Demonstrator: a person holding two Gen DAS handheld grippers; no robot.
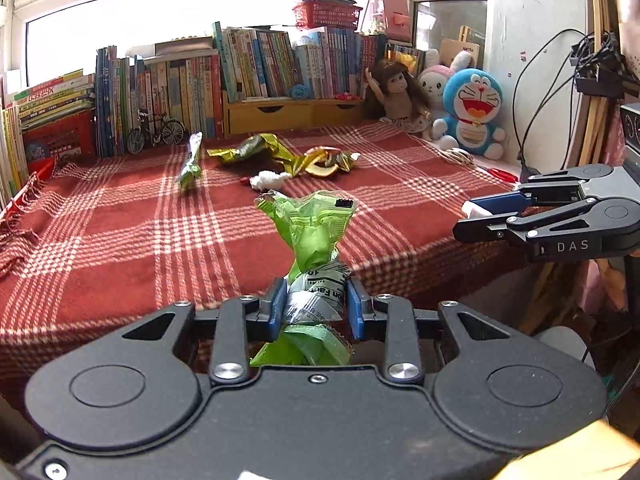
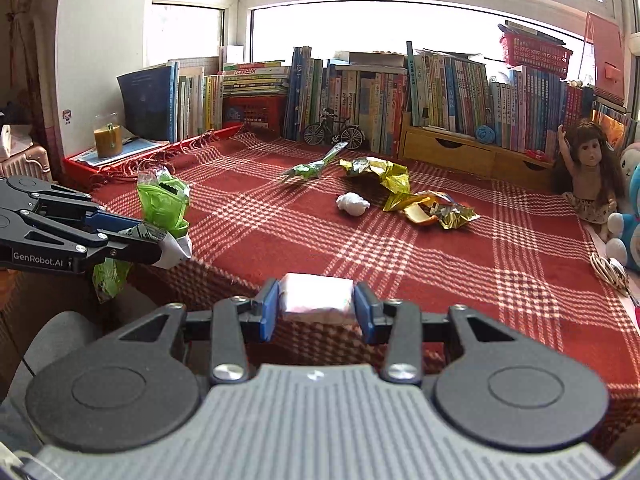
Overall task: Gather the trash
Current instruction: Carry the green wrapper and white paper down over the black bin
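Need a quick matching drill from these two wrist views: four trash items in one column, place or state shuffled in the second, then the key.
Items:
1. green wrapper
2. white packet
3. tissue ball
4. gold wrappers

Places:
A. loose on the red plaid cloth, a small white lump
B. clamped in the left gripper
C. crumpled heap on the cloth, nearer the doll
D. clamped in the right gripper

Pairs: 1-B, 2-D, 3-A, 4-C
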